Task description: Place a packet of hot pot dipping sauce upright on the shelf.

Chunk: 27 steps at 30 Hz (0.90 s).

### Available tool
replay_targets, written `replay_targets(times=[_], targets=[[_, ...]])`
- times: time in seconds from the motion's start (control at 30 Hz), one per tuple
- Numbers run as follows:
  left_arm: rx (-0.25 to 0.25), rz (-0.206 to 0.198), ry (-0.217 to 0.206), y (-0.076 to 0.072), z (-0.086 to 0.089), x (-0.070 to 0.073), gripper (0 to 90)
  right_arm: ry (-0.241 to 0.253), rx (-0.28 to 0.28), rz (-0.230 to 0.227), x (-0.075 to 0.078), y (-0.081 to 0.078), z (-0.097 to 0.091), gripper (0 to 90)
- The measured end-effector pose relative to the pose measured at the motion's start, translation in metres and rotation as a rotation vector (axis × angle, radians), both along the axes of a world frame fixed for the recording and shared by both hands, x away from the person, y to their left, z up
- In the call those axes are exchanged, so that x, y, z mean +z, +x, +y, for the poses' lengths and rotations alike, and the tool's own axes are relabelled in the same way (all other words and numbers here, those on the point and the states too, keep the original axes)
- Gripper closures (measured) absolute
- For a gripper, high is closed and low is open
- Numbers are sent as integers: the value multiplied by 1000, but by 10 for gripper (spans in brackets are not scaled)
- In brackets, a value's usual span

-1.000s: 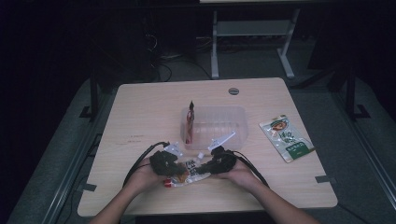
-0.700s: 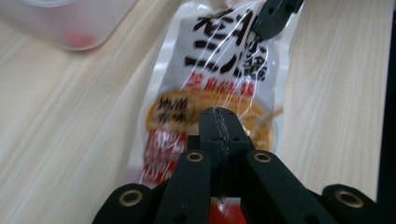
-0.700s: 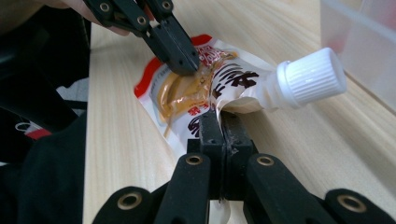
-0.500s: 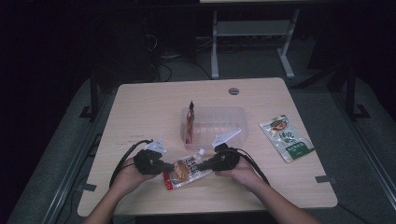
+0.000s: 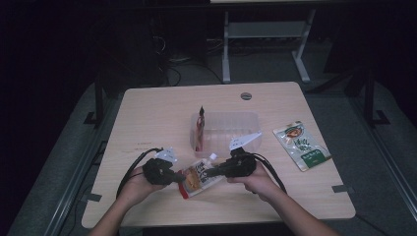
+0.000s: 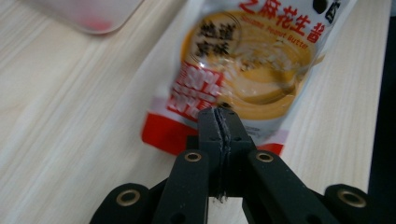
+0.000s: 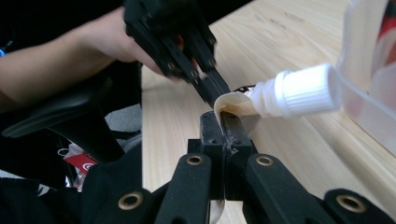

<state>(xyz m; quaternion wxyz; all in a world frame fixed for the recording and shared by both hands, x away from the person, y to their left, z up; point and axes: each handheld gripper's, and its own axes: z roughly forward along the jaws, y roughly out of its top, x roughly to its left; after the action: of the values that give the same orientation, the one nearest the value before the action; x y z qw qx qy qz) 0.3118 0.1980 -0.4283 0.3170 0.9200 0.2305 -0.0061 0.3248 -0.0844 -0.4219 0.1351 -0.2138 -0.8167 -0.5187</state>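
A peanut butter pouch [image 5: 199, 179] with a white screw cap [image 7: 303, 91] lies near the table's front edge, between both grippers. My right gripper [image 7: 224, 116] is shut on the pouch's curled edge just beside the spout; the high view has it [image 5: 216, 172] coming in from the right. My left gripper [image 6: 219, 114] is shut, and its tips point down onto the pouch's [image 6: 243, 70] lower end, above the red band. No pouch material shows between its jaws. In the high view the left gripper [image 5: 181, 178] sits at the pouch's left end.
A clear plastic container [image 5: 246, 123] stands just behind the pouch, with a red packet [image 5: 199, 129] upright at its left wall. To the right on the table [image 5: 147, 113] lies a green pouch [image 5: 301, 145]. A round hole [image 5: 246, 96] marks the table's far edge.
The left gripper drew away to the left, then came back to the pouch's lower end. The right gripper stayed shut on the pouch near the spout and barely moved.
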Motion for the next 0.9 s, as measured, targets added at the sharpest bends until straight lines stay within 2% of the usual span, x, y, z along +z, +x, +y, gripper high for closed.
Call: replay_targets(times=[0.4, 0.57, 0.67, 0.9], targets=[[-85, -21, -16, -7, -36, 1, 876, 52, 15, -40, 18, -6, -4, 897], [-132, -41, -44, -14, -51, 3, 864, 64, 19, -52, 22, -8, -8, 897], [-148, -49, -47, -17, -53, 4, 842, 68, 17, -61, 23, -9, -9, 897], [-137, -26, -65, -16, -45, 4, 776, 72, -12, -79, 28, -9, -20, 896]])
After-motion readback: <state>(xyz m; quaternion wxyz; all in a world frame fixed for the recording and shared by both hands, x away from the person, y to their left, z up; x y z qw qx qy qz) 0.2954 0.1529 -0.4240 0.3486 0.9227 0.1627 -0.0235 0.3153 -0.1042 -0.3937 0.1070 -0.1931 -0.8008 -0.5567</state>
